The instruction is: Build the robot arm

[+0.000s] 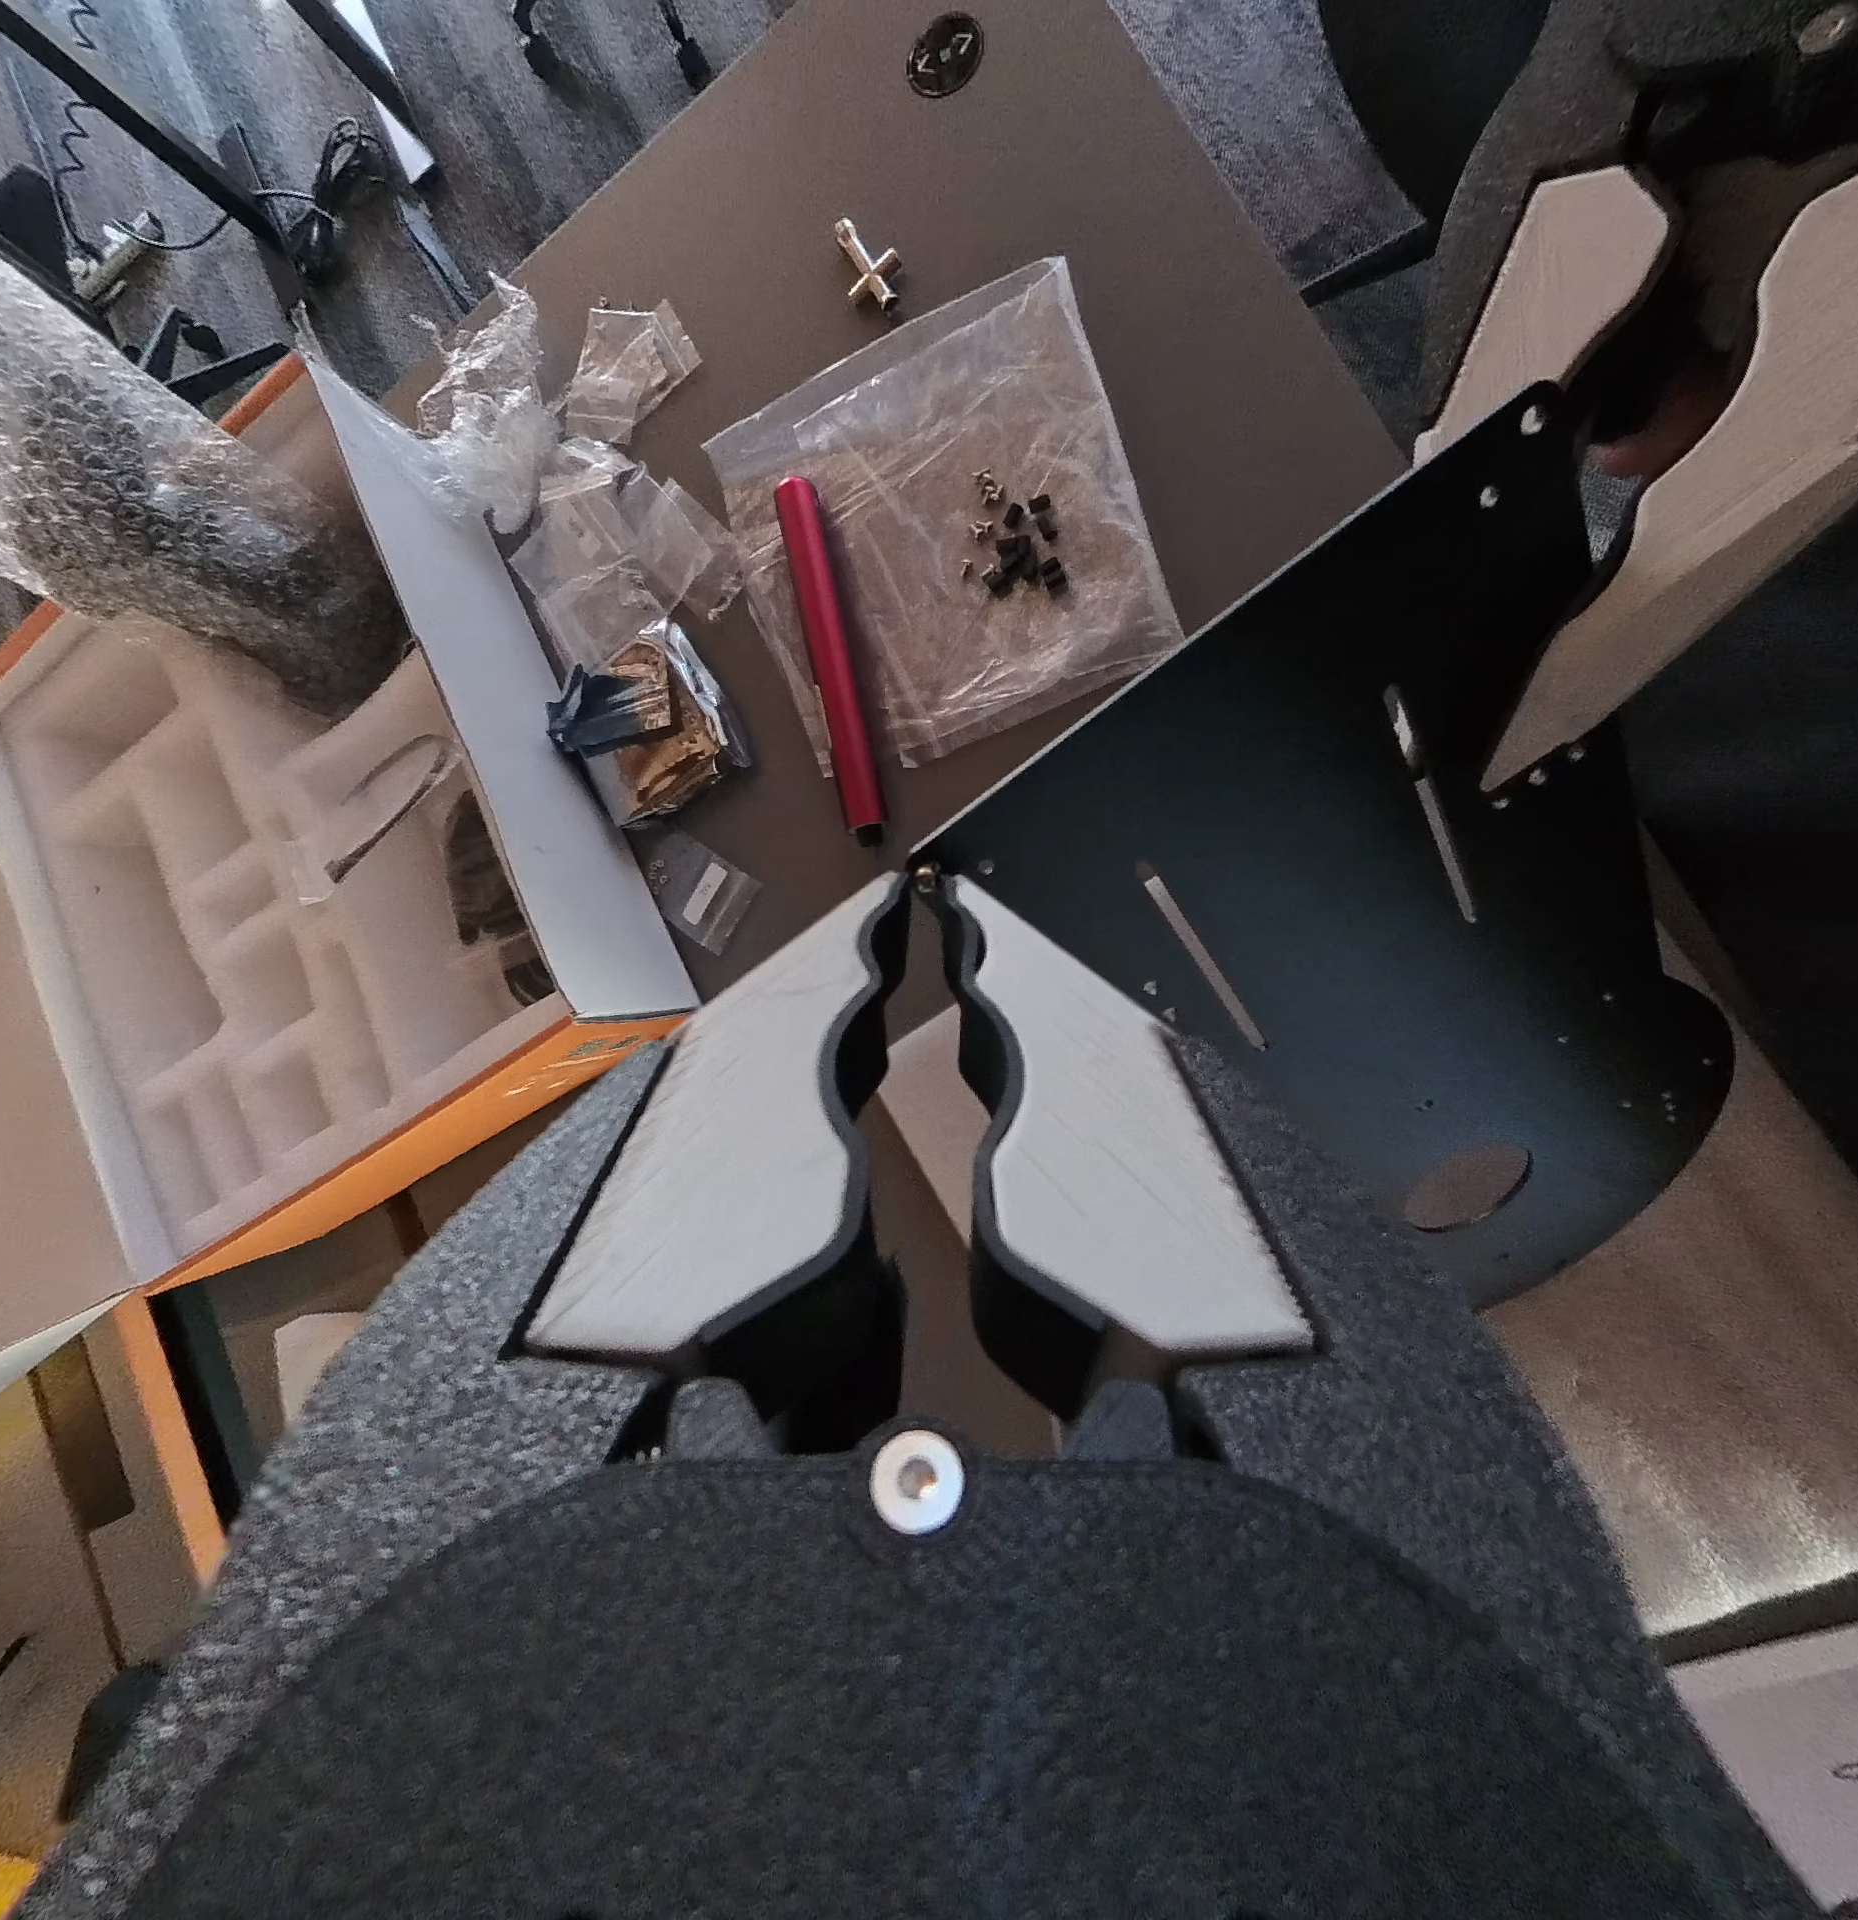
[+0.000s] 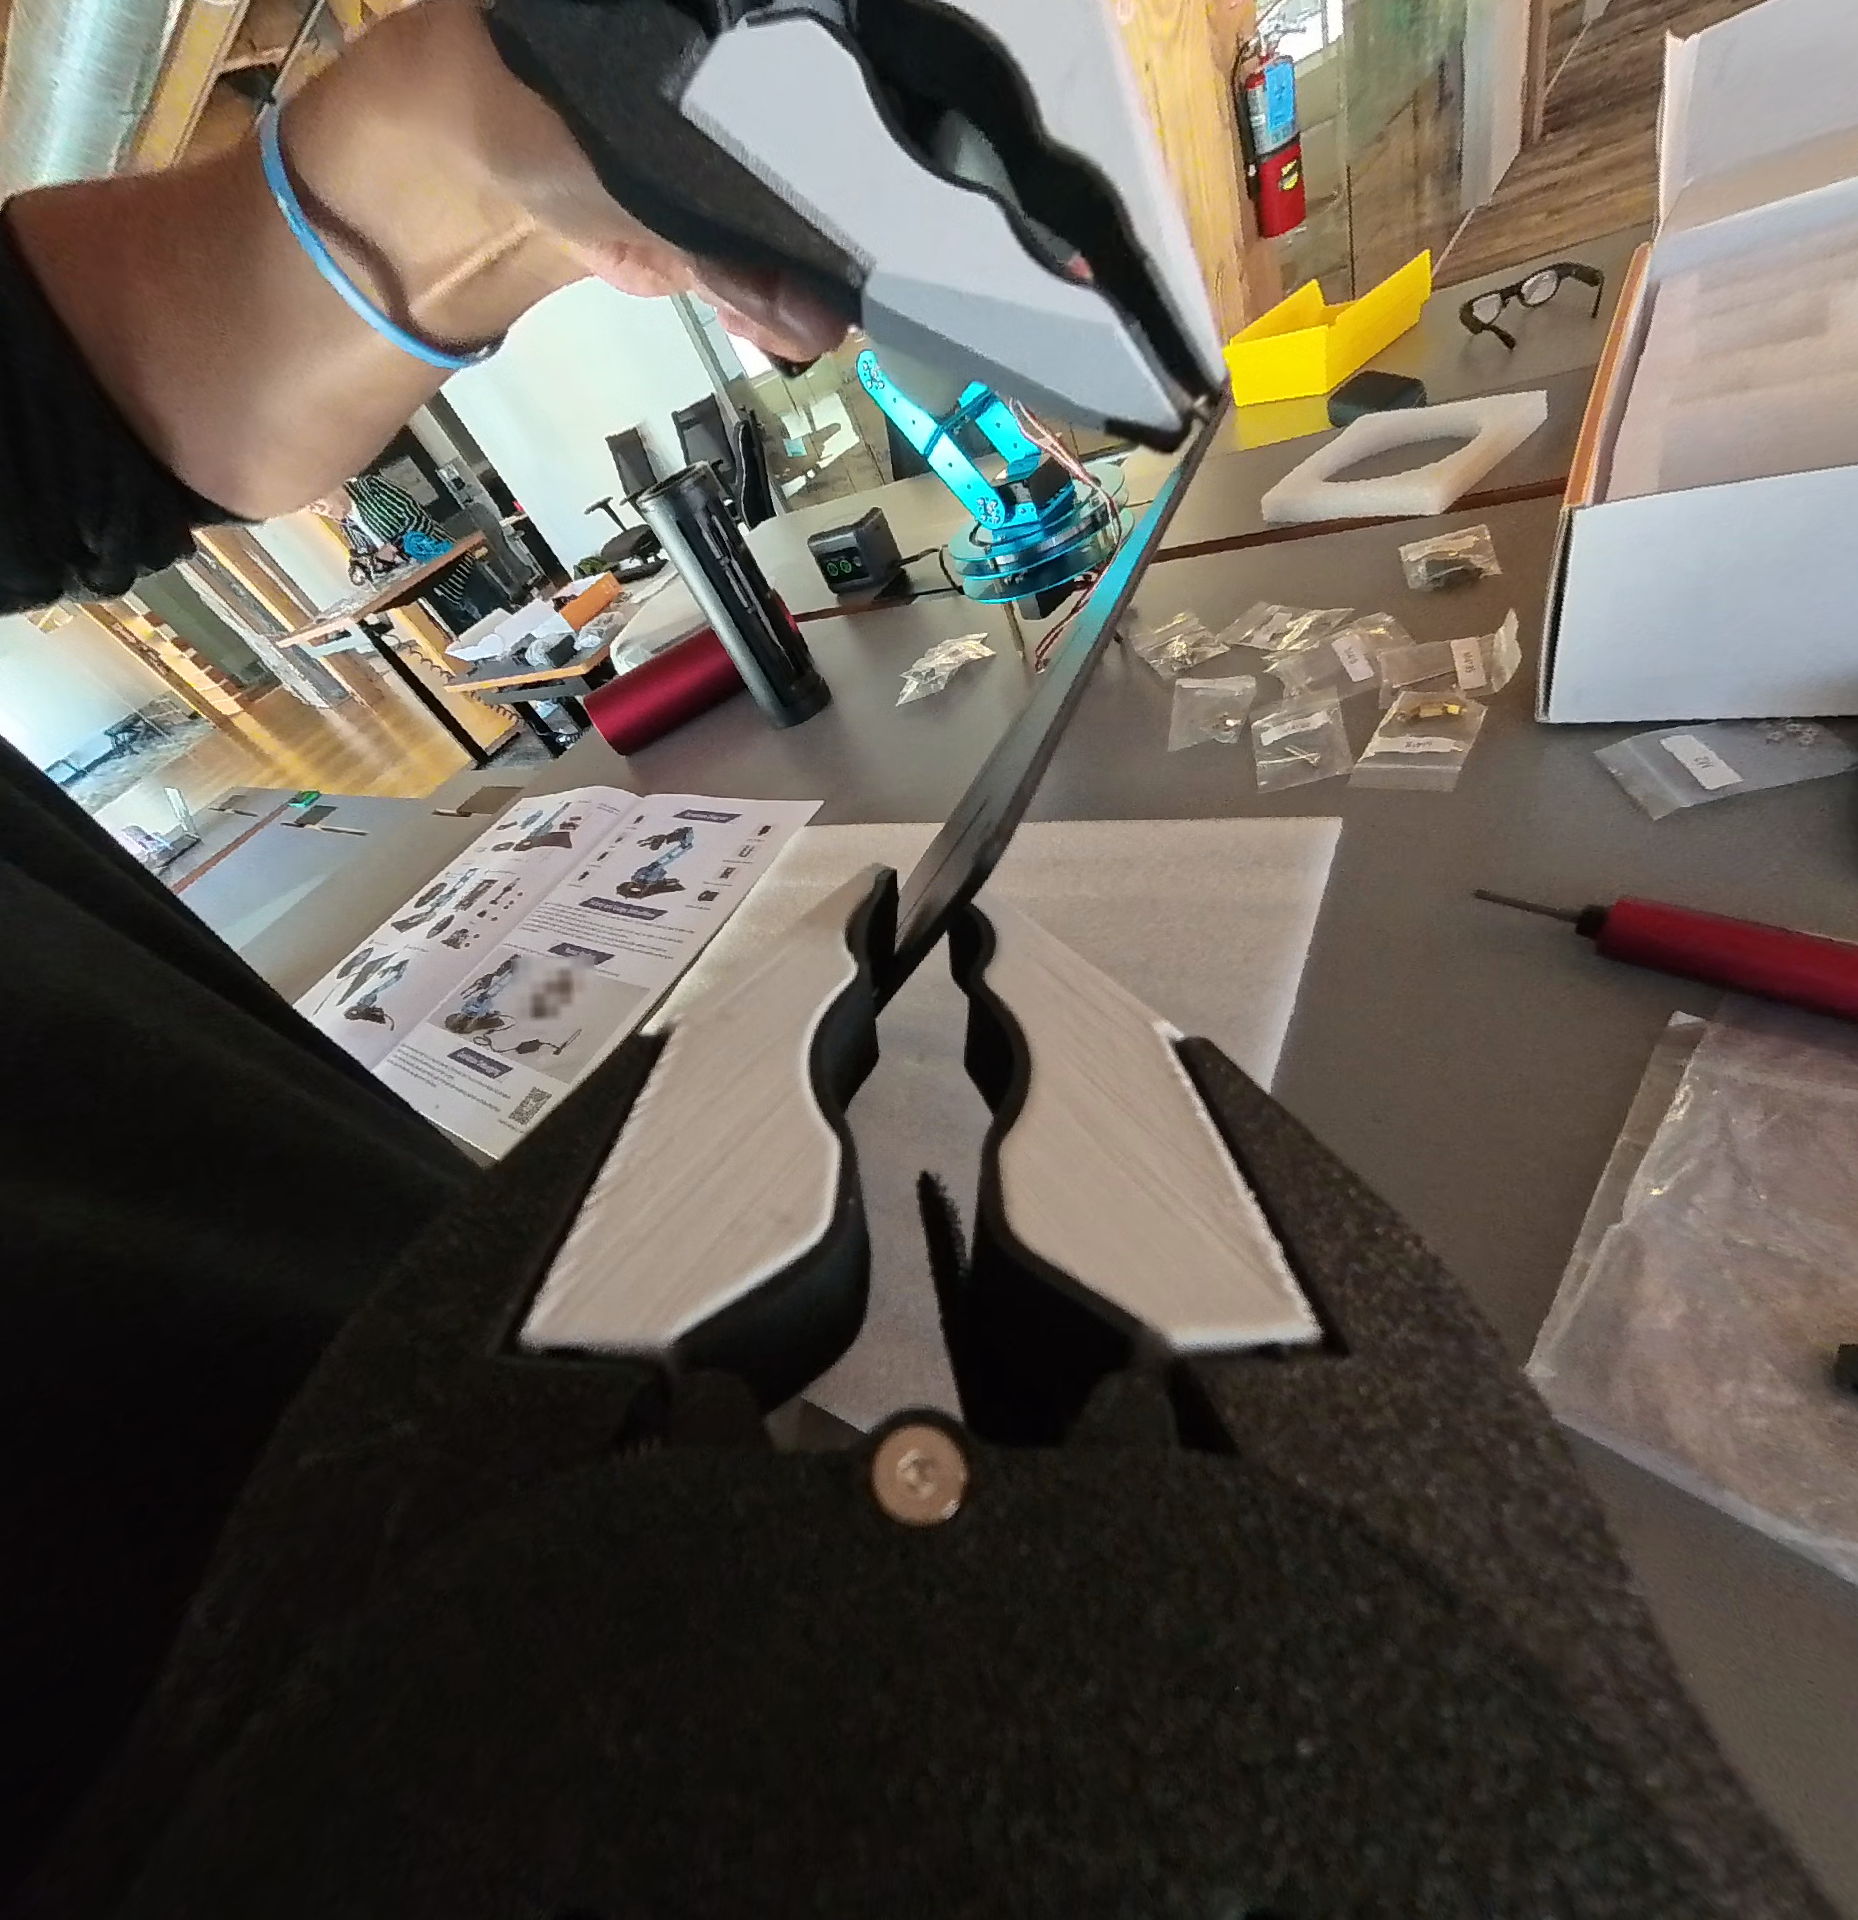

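A flat black metal plate (image 1: 1320, 883) with slots and small holes is held in the air between both grippers. My left gripper (image 1: 925, 883) is shut, its tips pinching a small brass fastener (image 1: 926, 875) at the plate's near corner. My right gripper (image 2: 920, 935) is shut on the plate's edge; the plate (image 2: 1050, 707) shows edge-on there, slanting up to the left gripper (image 2: 1179, 416) at its far end. In the left wrist view the right gripper (image 1: 1476, 603) clamps the plate at the upper right, one finger in front of it and one behind.
On the brown table (image 1: 1164, 260) lie a red screwdriver (image 1: 831, 644), a bag with small black parts (image 1: 1018, 540), a cross-shaped wrench (image 1: 868, 270) and an open orange box with white foam (image 1: 177, 935). The right wrist view shows a booklet (image 2: 561, 935), foam sheet (image 2: 1164, 914), blue robot arm (image 2: 998, 478), small bags (image 2: 1320, 686) and a white box (image 2: 1714, 603). Across from one pair of fingers to the other is roughly 10 centimetres.
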`<state>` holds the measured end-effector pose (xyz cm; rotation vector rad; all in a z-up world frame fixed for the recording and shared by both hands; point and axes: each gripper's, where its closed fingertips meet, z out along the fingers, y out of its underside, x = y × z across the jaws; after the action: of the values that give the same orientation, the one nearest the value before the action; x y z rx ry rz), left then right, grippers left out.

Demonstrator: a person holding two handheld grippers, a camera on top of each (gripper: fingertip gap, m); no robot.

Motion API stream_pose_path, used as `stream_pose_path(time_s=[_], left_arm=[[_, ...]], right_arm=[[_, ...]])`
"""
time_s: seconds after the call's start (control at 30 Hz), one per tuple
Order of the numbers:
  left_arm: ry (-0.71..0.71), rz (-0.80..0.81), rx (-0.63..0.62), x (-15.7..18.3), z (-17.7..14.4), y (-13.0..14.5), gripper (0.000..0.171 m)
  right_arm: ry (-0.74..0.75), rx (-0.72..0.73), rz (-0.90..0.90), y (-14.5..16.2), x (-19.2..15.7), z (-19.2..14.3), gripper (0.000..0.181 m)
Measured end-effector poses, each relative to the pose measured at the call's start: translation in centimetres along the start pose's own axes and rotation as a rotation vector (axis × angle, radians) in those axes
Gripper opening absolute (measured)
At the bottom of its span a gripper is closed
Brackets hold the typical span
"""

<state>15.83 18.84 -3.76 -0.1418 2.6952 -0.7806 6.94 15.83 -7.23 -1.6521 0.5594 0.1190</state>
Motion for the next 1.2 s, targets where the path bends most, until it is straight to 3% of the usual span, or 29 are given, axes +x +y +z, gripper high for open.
stream_pose_path(time_s=[0.77, 0.93, 1.1, 1.2], left_arm=[[-0.003, -0.136, 0.051, 0.2, -0.1, 0.6, 0.012], [-0.010, -0.459, 0.242, 1.7, -2.4, 0.3, 0.031], [-0.290, -0.669, 0.504, 1.7, -6.5, 1.2, 0.036], [-0.286, -0.830, 0.644, 1.9, -7.2, 2.8, 0.036]], right_arm=[[-0.012, 0.002, 0.011, 0.1, -0.1, -0.1, 0.008], [0.015, -0.031, -0.090, -0.6, -1.6, 0.3, 0.008], [0.059, -0.048, -0.108, -1.6, -3.0, 1.3, 0.007], [0.070, -0.055, -0.120, -1.9, -3.6, 1.6, 0.007]])
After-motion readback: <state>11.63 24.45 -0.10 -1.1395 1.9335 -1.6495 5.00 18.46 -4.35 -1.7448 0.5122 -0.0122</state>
